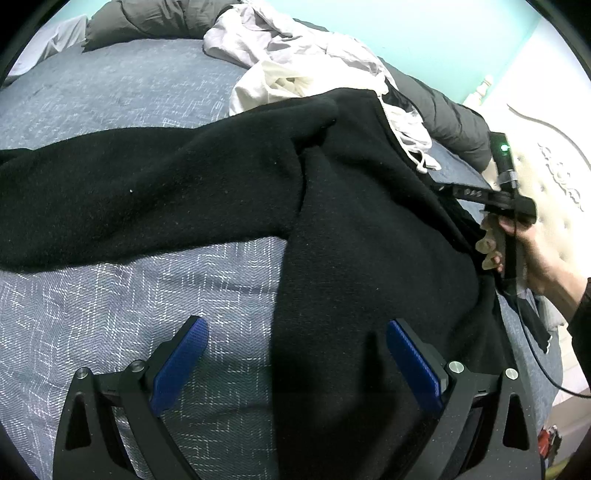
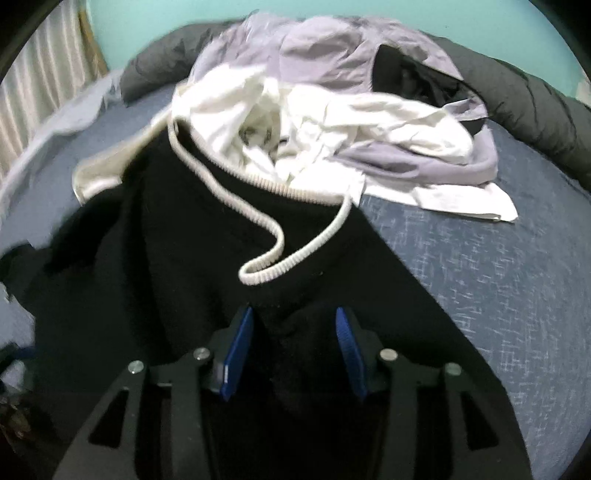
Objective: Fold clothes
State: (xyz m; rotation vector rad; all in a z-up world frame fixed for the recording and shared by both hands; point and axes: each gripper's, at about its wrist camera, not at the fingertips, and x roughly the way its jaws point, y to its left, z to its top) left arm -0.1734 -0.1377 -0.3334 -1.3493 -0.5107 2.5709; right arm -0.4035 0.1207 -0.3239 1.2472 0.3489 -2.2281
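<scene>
Nearest the left wrist camera, we saw the left tongs (image 1: 297, 354) spread wide, their 2 blue pads (image 1: 180, 363) apart and pinching nothing; 1 pad hung over the blue-grey woven bedspread (image 1: 110, 306), the other over the black garment (image 1: 369, 240). In the right wrist view, the right tongs (image 2: 294, 350) also stood parted, with a raised fold of the same black garment (image 2: 207, 258) lying between the pads (image 2: 236, 354); we could not tell whether the cloth touched them, and they were not pressed together on it.

The black garment lay spread across the bed, 1 sleeve reaching left over the bedspread in the left view. A white ribbed drawstring (image 2: 273, 236) looped over its dark fabric near the collar, which showed a pale lining (image 2: 99, 170).

To the right in the left view, we saw a hand (image 1: 524, 243) gripping the handle of the other tool (image 1: 506, 184), on which a small green light glowed, at the garment's edge.

Beyond the garment sat a crumpled heap of white clothes (image 2: 332, 122) and lilac clothes (image 2: 325, 48), touching its collar end. Farther back a dark grey quilt (image 2: 535, 107) lay bunched along the head of the bed, against a pale turquoise wall (image 1: 443, 33).
</scene>
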